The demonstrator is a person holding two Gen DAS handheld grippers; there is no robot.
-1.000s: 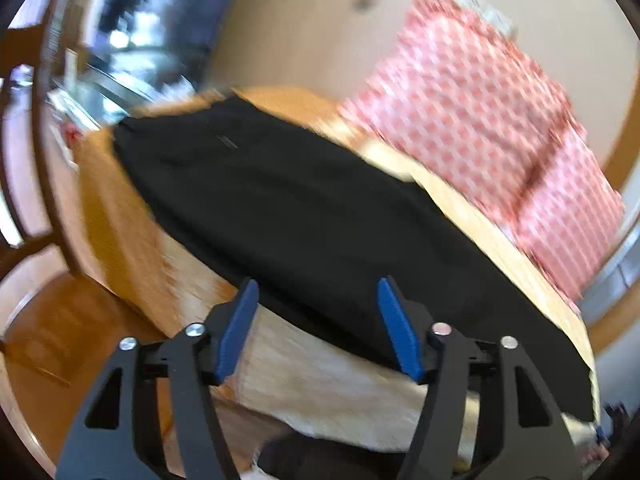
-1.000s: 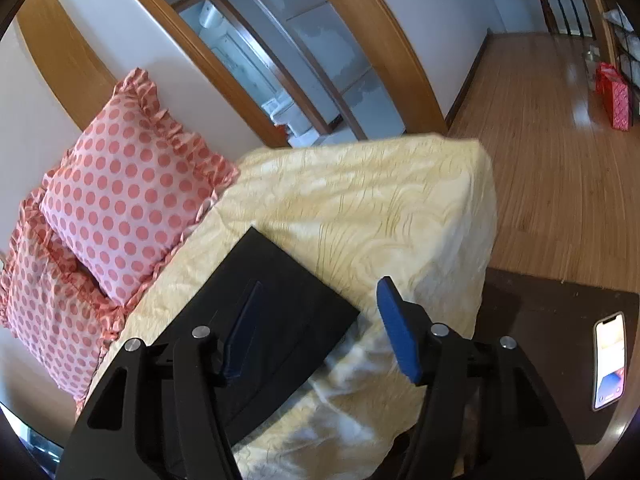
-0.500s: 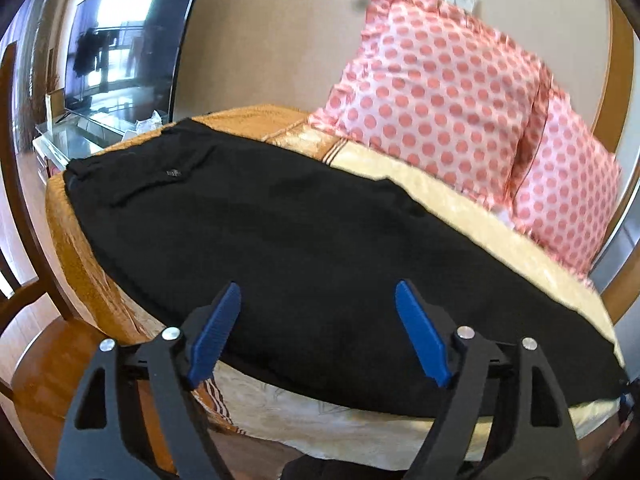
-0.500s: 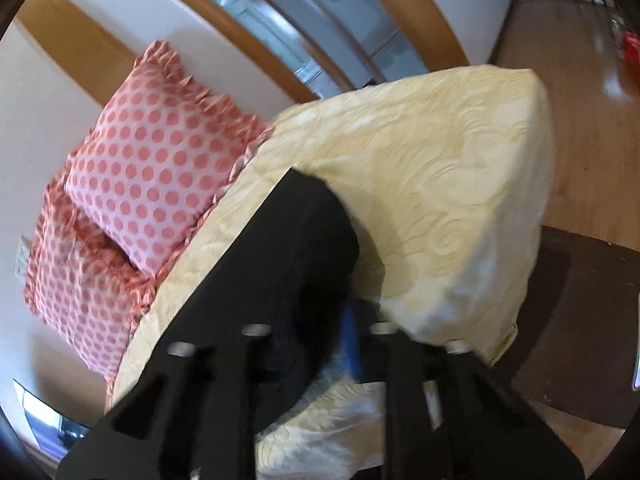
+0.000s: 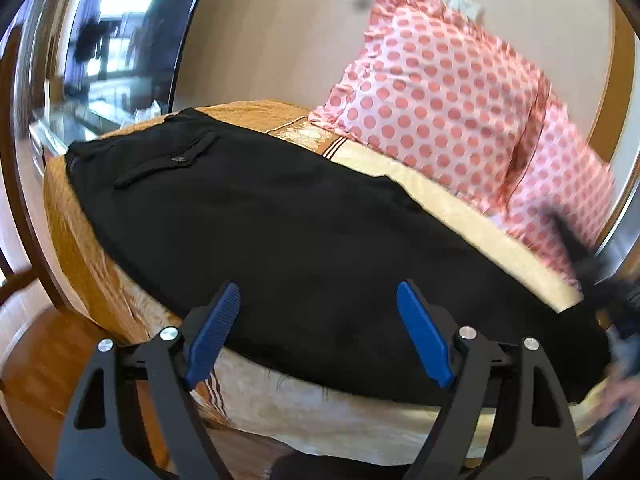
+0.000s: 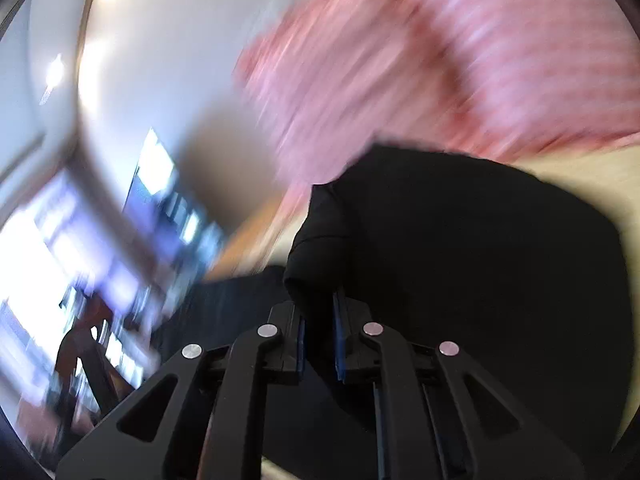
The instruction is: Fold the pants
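Note:
Black pants (image 5: 304,232) lie flat along a yellow bedspread (image 5: 460,216), waistband and back pocket at the far left. My left gripper (image 5: 318,332) is open and empty, hovering over the near edge of the pants at mid-leg. My right gripper (image 6: 318,332) is shut on the leg-end of the pants (image 6: 460,260) and lifts the cloth, which bunches up between its blue pads. The right wrist view is heavily blurred. In the left wrist view the lifted leg end (image 5: 580,256) shows as a dark blur at the far right.
Two pink polka-dot pillows (image 5: 452,112) lean against the wall behind the pants. The bed's orange-gold corner (image 5: 80,240) drops to a wooden floor (image 5: 44,364) at the left. A dark glass door (image 5: 120,40) stands at the back left.
My right gripper shut on the leg end of the pants and swung up and leftward with it. My left gripper stayed open over the near edge, shifting slightly.

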